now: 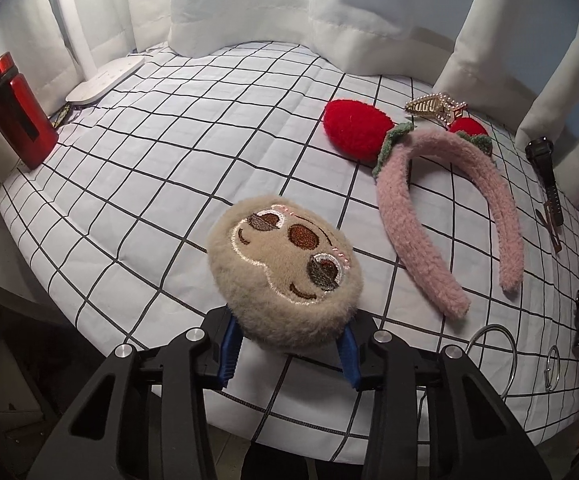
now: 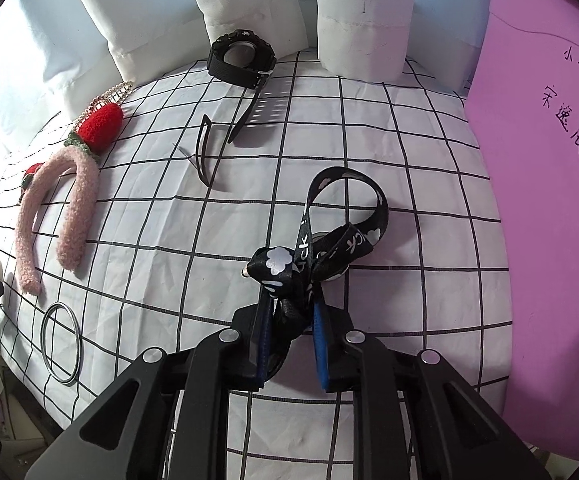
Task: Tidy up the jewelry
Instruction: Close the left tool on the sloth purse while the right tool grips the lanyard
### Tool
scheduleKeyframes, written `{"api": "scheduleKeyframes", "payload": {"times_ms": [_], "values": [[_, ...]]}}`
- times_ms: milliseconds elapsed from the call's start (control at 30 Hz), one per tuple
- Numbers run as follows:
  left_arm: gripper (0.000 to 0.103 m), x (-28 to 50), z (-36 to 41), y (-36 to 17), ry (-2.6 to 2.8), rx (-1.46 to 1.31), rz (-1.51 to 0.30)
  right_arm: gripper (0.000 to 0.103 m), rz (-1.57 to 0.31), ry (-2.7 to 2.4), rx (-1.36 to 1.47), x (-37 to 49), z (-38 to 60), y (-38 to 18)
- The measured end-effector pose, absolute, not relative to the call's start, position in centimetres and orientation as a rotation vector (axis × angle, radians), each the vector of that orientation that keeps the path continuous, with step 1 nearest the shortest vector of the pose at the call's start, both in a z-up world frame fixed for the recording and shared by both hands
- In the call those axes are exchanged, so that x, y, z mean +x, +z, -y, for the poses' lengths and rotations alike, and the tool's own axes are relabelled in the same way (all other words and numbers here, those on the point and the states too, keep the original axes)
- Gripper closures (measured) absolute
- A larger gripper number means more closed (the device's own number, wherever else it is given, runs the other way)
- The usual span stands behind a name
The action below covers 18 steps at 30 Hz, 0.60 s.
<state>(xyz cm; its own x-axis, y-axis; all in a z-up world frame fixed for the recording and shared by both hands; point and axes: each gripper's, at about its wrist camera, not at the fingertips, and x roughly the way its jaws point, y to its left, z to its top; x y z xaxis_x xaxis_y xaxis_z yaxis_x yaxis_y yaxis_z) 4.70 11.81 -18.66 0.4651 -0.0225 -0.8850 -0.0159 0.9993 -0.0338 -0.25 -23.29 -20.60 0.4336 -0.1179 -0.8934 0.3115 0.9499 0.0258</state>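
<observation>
Left claw (image 1: 289,344) clamps beige plush face clip (image 1: 285,276); its underside is hidden. Right claw (image 2: 291,332) pinches bunched black lanyard (image 2: 329,240), print partly unreadable.

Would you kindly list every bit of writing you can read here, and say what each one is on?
"小一班": handwritten on the purple sheet.
"宋逸辰", roughly; the strokes below it are unclear.
"ck": white letters on the black printed lanyard; the rest is folded away.
Red bottle: no readable label.
</observation>
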Motion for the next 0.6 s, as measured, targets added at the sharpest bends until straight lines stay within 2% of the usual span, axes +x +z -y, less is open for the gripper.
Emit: {"api": "scheduleKeyframes", "payload": {"times_ms": [600], "values": [[0.064, 4.2, -9.3, -13.6, -0.104, -0.015, -1.023, 0.085, -1.015, -0.221, 0.231, -1.0, 21.8, -15.4]]}}
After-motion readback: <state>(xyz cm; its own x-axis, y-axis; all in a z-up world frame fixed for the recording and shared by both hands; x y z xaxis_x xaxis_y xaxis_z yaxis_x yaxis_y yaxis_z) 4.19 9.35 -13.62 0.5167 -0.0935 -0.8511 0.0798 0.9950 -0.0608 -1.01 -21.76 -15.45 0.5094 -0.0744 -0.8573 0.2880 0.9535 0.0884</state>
